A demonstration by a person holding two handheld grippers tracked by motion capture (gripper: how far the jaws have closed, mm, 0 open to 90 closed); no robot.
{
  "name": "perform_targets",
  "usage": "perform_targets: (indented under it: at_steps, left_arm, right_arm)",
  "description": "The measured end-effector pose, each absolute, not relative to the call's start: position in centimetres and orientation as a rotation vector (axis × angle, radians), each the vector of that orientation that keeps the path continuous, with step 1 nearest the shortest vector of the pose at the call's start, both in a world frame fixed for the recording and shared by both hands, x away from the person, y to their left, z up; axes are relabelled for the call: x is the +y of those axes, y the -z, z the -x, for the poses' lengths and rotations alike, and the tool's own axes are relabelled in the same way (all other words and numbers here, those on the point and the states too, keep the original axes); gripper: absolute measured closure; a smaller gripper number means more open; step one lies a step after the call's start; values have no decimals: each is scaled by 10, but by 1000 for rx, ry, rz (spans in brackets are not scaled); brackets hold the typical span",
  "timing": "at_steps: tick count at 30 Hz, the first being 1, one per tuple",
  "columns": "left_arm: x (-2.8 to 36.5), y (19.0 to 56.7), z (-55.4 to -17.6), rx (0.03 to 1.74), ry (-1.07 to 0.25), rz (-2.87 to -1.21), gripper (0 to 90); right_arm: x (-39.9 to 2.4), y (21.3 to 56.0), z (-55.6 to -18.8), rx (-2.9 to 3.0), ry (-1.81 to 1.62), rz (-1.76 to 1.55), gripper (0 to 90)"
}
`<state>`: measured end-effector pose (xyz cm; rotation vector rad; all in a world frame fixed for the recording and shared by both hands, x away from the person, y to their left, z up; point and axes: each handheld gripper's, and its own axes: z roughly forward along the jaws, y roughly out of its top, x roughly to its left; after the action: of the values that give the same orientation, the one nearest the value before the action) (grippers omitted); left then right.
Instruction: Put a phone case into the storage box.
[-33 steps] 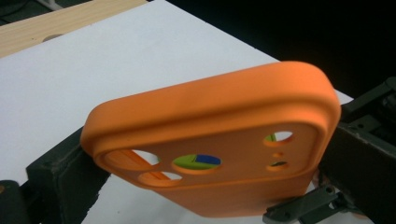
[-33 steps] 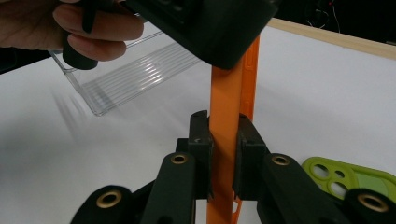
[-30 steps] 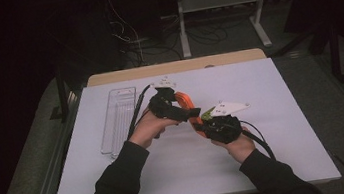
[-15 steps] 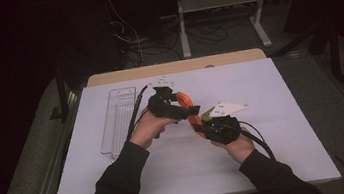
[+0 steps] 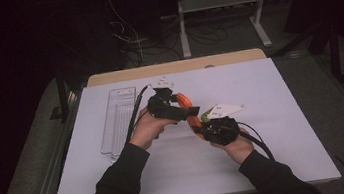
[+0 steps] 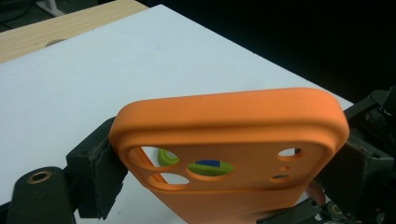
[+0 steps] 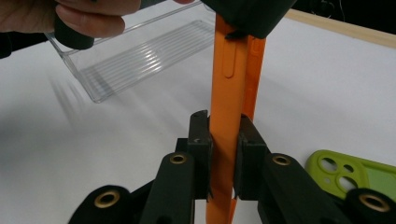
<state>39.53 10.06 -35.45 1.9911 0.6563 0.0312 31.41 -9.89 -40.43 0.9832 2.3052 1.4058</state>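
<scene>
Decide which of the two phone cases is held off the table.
The orange case, clamped in the right gripper; the green case lies flat on the table.

High view looks down, gripper views close, sharing orange case (image 5: 188, 111)

No text, label, brand, number or sign can be read in any view. The orange phone case (image 6: 233, 140), the green phone case (image 7: 355, 175), the clear tray (image 5: 118, 116) and the white worktop (image 5: 283, 112) are seen to carry no legible marking.
</scene>
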Motion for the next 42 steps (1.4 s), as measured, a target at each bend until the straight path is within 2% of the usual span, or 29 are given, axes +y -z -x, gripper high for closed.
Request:
perform_targets:
  at_steps: [9, 13, 24, 26, 32, 42]
  left_arm:
    - [109, 357, -394, 653, -74, -2014, 135]
    - [115, 358, -394, 655, -92, -2026, 136]
    - [124, 355, -392, 683, -99, -2016, 139]
    - [124, 354, -392, 683, -100, -2017, 139]
    - [125, 355, -392, 672, -107, -2033, 139]
    - [128, 353, -392, 674, -120, -2033, 141]
  right_arm:
    - [-103, 404, -315, 2341, -1364, -984, 531]
    - [-111, 404, -317, 2352, -1350, -982, 385]
    - [-140, 407, -313, 2358, -1309, -985, 128]
    - [-146, 409, -310, 2352, -1304, -996, 119]
    - [-164, 415, -303, 2374, -1289, -995, 0]
    - [-182, 426, -287, 2352, -1269, -1025, 0]
